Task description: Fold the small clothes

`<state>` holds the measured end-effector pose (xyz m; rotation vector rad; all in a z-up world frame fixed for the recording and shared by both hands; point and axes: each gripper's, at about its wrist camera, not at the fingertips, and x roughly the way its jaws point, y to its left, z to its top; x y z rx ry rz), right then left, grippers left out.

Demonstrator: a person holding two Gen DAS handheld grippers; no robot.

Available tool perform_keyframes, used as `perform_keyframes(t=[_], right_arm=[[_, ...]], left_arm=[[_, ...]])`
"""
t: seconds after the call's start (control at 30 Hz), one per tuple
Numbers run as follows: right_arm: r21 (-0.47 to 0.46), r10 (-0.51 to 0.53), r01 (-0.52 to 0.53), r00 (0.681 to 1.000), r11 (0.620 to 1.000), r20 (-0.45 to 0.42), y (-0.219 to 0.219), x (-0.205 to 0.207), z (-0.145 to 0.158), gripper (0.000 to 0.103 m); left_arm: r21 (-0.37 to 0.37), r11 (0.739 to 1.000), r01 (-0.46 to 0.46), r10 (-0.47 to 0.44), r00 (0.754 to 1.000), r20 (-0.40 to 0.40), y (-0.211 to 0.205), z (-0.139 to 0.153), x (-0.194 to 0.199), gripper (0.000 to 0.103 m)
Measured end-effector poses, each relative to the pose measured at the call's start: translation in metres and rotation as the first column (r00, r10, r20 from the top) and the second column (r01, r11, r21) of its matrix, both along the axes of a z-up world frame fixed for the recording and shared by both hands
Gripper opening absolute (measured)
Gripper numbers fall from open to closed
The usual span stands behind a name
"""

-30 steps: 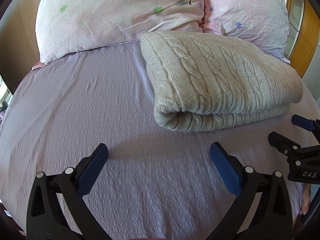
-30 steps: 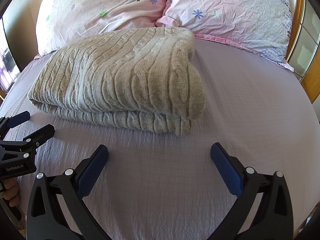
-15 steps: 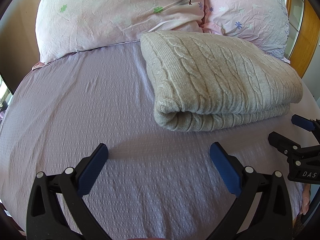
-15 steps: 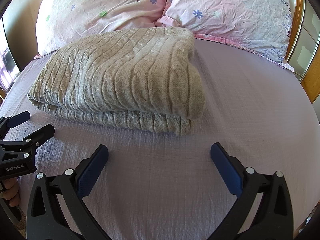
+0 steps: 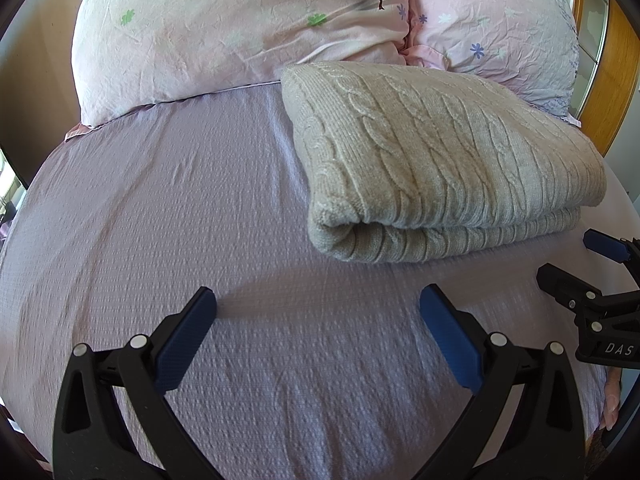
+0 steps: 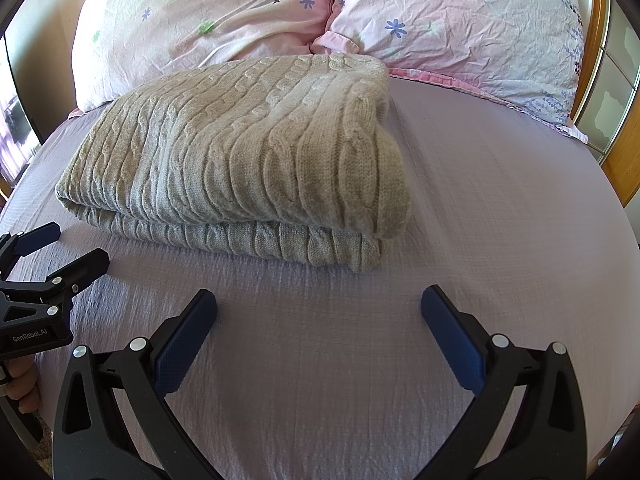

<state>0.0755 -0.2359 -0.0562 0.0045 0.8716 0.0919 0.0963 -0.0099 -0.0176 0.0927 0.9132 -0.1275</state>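
Cable-knit sweater (image 5: 448, 160) folded on bed (image 5: 160, 208); left claw (image 5: 318, 312) and right claw (image 6: 319, 312) both wide, holding nothing.

Both wrist cameras sit low over the lilac textured bed sheet (image 5: 160, 208), facing the pink floral pillows (image 6: 208, 20). The left looks from the left, the right from the right; both share the folded beige cable-knit sweater (image 5: 440, 152) (image 6: 240, 152), seen close

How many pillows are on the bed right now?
2. The left pillow, printed with a tree, and the right pillow lie side by side at the head of the bed, behind the folded sweater. No others show.
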Motion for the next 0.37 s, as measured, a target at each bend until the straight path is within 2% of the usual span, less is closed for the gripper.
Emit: perform_keyframes(t=[0.37], right_arm=[[0.000,0.000,0.000,1.000,1.000,0.000,0.0000,-0.0001,0.0000,0.102]], left_arm=[[-0.001,1.000,-0.002,0.002,1.000,-0.001,0.0010,0.0005,0.0001,0.101]])
